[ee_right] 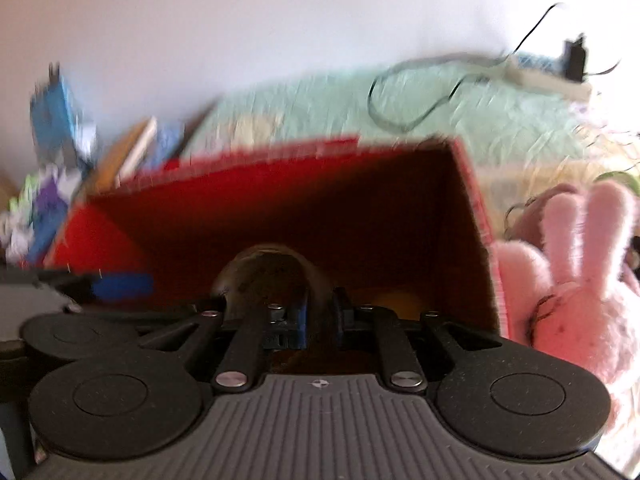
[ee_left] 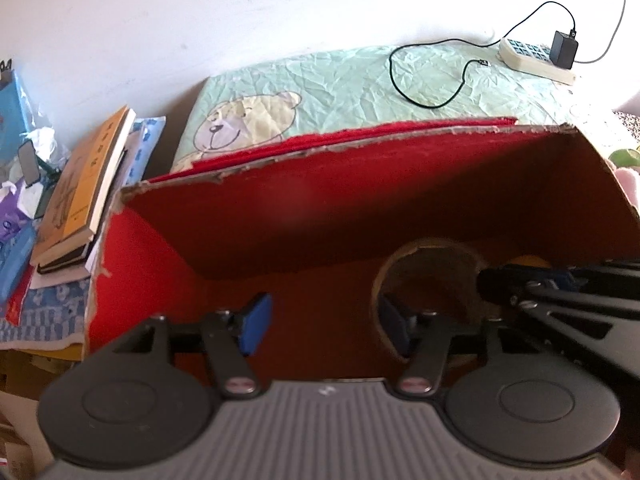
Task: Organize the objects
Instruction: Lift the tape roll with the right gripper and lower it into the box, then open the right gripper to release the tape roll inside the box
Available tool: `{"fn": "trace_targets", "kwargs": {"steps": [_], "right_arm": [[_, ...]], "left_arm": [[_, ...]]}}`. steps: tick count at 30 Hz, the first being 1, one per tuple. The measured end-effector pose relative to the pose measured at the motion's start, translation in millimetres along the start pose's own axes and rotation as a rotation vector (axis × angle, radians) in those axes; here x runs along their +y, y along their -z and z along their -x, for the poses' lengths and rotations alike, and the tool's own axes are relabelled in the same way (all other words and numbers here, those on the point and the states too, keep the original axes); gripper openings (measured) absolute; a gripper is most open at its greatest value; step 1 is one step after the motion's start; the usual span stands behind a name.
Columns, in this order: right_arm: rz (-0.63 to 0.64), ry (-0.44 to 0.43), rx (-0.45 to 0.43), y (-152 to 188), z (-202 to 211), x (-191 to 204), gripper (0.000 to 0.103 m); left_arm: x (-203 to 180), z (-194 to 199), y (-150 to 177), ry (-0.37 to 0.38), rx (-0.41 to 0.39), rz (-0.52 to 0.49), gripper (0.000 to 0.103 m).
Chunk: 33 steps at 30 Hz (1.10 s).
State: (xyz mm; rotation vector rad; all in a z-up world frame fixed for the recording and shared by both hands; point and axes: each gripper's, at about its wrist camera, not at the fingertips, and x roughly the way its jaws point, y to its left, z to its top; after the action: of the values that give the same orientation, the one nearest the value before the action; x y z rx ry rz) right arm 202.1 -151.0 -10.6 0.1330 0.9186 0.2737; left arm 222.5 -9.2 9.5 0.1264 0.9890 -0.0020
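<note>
- Left wrist view looks straight down into a red cardboard box (ee_left: 256, 216) with torn edges. The left gripper (ee_left: 324, 326) hangs over the box floor with its blue pads spread apart and nothing between them, so it's let go.
- Just past its right-hand finger sits a round brown thing, probably a tape roll (ee_left: 430, 276) or a cup, lying on the box bottom. Can't pin it down better than that.
- The right gripper (ee_right: 304, 320) pokes into the same box from the left gripper's right side. Its fingers are nearly together right in front of that round brown thing, but the view is smeared, so I can't tell whether it's pinching the rim or is just nearly shut.
- A bit of something yellow (ee_right: 394, 300) shows in the box corner, beyond the right gripper's right finger.
- Progress, my guess: two items are already in the box, so the sorting is underway. A pink plush bunny (ee_right: 576, 280) is outside the box wall, off to the right gripper's right, and looks like the obvious leftover.
- Count: one box, one round brown thing, one yellow thing, one bunny, two books (ee_left: 80, 184) stacked beyond the box's left side, and one power strip (ee_left: 534, 56) far ahead on the bear-print cloth (ee_left: 320, 88).
</note>
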Motion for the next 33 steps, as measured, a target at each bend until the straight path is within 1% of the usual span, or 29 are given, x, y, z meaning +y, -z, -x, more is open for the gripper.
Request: {"fn": "trace_targets", "kwargs": {"steps": [2, 7, 12, 18, 23, 30, 33], "right_arm": [[-0.008, -0.010, -0.004, -0.2, 0.3, -0.5, 0.011], [-0.028, -0.019, -0.069, 4.0, 8.3, -2.4, 0.011], [-0.024, -0.021, -0.070, 4.4, 7.8, -3.1, 0.011], [-0.028, -0.022, -0.079, 4.7, 8.3, -4.1, 0.010], [-0.034, -0.014, -0.089, 6.3, 10.2, -3.8, 0.008], [-0.039, -0.012, -0.095, 7.4, 11.3, -4.3, 0.007], [-0.039, -0.023, -0.096, 6.7, 11.2, -5.5, 0.007]], "left_arm": [[0.8, 1.0, 0.8, 0.010, -0.005, 0.001, 0.062], [-2.9, 2.8, 2.2, -0.005, -0.016, -0.017, 0.063], [-4.0, 2.8, 2.2, -0.011, -0.013, -0.023, 0.064], [-3.1, 0.8, 2.2, 0.011, 0.000, -0.029, 0.058], [-4.5, 1.9, 2.8, 0.016, -0.007, -0.038, 0.058], [-2.5, 3.9, 3.5, 0.058, -0.016, -0.038, 0.057], [-1.3, 4.0, 2.8, 0.090, -0.009, -0.037, 0.053]]}}
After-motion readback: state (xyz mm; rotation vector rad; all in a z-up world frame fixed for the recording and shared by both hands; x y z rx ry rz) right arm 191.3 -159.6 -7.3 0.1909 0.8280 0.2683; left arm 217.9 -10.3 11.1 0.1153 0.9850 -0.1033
